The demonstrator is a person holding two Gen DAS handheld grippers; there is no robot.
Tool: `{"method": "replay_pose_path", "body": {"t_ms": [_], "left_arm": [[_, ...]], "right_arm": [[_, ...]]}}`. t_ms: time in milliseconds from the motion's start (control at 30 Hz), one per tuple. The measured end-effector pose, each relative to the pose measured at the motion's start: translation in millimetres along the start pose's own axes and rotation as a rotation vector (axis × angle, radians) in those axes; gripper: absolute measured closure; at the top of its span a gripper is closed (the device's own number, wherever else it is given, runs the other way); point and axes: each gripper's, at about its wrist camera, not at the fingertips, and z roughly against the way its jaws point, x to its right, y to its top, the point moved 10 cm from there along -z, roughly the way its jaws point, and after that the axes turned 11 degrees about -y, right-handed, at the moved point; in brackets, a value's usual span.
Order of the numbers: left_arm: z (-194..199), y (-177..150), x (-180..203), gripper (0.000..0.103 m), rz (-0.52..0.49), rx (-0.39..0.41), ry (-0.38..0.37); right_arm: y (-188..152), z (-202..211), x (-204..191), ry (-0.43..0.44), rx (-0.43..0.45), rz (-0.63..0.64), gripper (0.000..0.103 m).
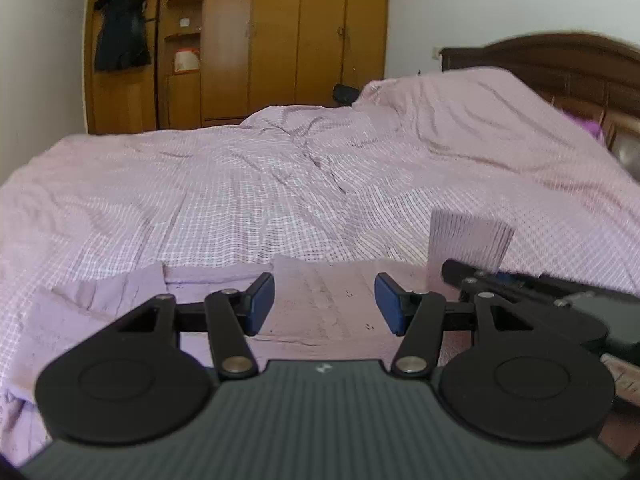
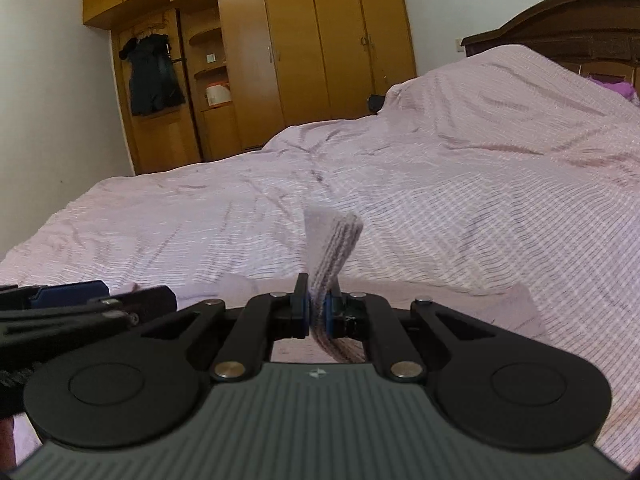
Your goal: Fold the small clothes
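Showing on gripper (image 2: 316, 314) body: unreadable small logo (image 2: 316, 374).

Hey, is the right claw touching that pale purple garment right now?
Touching. In the right wrist view, the right claw is shut on a strip of the pale purple garment, whose fabric stands up between the blue pads with no gap.

Both cameras sat low, close over the near edge of the bed (image 1: 240, 184), looking along their own fingers across it toward the wardrobe (image 1: 280, 40). The right view stood just beside the left and caught the left gripper (image 2: 72, 292) at its left edge. Both shared bed, wardrobe and headboard (image 2: 580, 20).
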Motion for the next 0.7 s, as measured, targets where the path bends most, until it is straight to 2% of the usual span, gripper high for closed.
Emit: {"method": "replay_pose_path", "body": {"t_ms": [200,367,700], "left_arm": [[23,4,-27,0.046,-0.02,0.023,0.071],[31,2,-52,0.045,0.056,0.011,0.069],[52,7,-93,0.046,0.128,0.024,0.125]], "right_arm": [[-1,9,-39,0.044,-0.013,0.004,0.096],[-2,16,-68,0.077,-0.016,0.018,0.096],[4,19,-113,0.133,-0.023,0.015,0.096]]}}
